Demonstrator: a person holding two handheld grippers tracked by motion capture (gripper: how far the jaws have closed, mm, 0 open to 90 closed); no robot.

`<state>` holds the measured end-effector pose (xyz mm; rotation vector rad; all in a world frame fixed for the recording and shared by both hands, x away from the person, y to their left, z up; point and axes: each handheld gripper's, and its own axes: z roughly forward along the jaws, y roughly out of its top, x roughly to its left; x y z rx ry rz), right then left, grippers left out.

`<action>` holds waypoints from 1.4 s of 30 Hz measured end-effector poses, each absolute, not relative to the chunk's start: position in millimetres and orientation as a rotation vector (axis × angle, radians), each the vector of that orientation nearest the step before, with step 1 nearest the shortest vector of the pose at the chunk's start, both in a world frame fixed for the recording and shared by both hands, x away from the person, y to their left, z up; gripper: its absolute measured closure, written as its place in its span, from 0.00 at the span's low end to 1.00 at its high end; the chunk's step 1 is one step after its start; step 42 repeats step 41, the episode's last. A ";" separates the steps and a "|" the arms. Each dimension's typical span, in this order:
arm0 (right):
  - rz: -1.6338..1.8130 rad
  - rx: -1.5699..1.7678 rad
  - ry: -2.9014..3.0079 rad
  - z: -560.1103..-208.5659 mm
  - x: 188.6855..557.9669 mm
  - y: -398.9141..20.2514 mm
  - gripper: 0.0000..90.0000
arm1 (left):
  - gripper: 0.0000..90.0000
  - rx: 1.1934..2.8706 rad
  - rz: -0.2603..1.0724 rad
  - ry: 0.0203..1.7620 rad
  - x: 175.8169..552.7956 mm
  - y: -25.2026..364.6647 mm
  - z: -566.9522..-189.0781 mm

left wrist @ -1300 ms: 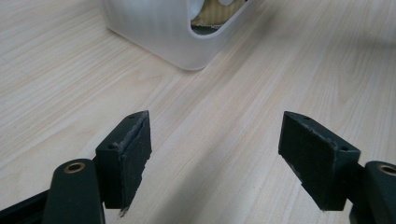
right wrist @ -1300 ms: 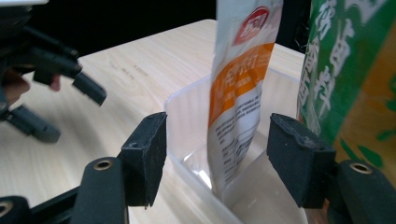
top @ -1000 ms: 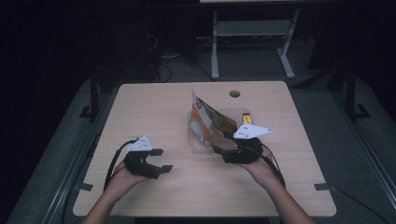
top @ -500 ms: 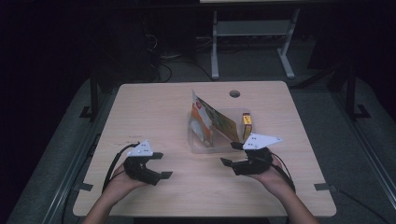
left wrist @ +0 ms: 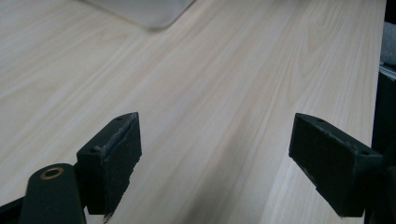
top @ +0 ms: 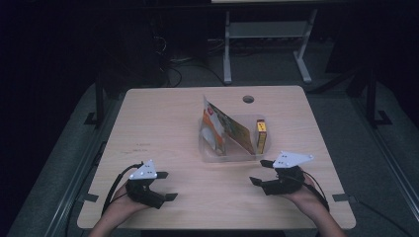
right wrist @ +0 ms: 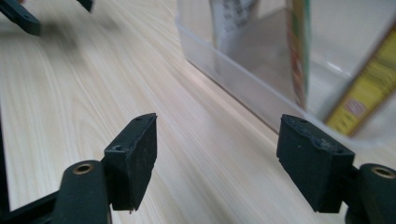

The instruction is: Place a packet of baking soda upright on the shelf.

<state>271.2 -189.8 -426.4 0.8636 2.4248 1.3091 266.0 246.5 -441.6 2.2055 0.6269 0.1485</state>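
Note:
A clear plastic tray (top: pixel 212 154) stands mid-table. In it a tall orange and white bag (top: pixel 228 129) leans, with a white packet (top: pixel 213 136) to its left and a yellow box (top: pixel 261 134) at its right end. My right gripper (top: pixel 258 172) lies low over the table in front of the tray's right corner. Its jaws are open and have just been opening, with nothing between them. In the right gripper view (right wrist: pixel 217 135) the tray wall (right wrist: pixel 243 79) and the yellow box (right wrist: pixel 369 88) are close ahead. My left gripper (top: pixel 167 185) is open near the front left, its jaws also just widened, over bare wood (left wrist: pixel 215 135).
The wooden table (top: pixel 163 118) has a round cable hole (top: pixel 248 99) at its back edge. A metal stand (top: pixel 267 34) and cables sit on the dark floor behind. The tray's corner (left wrist: pixel 140 9) shows at the top of the left gripper view.
My right gripper has drawn back from the tray toward the front right, and it has sunk lower. The left hand has slid a little nearer the front edge.

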 end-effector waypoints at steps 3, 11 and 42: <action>1.284 0.895 2.416 -432.3 267.7 -200.5 0.30 | 0.18 2.217 0.147 0.629 263.0 251.1 -445.5; 1.236 0.982 2.360 -442.8 257.9 -234.2 0.28 | 0.16 2.231 0.168 0.671 254.3 266.9 -453.2; 1.233 1.000 2.332 -450.7 261.2 -254.9 0.23 | 0.15 2.243 0.256 0.695 262.9 290.0 -458.7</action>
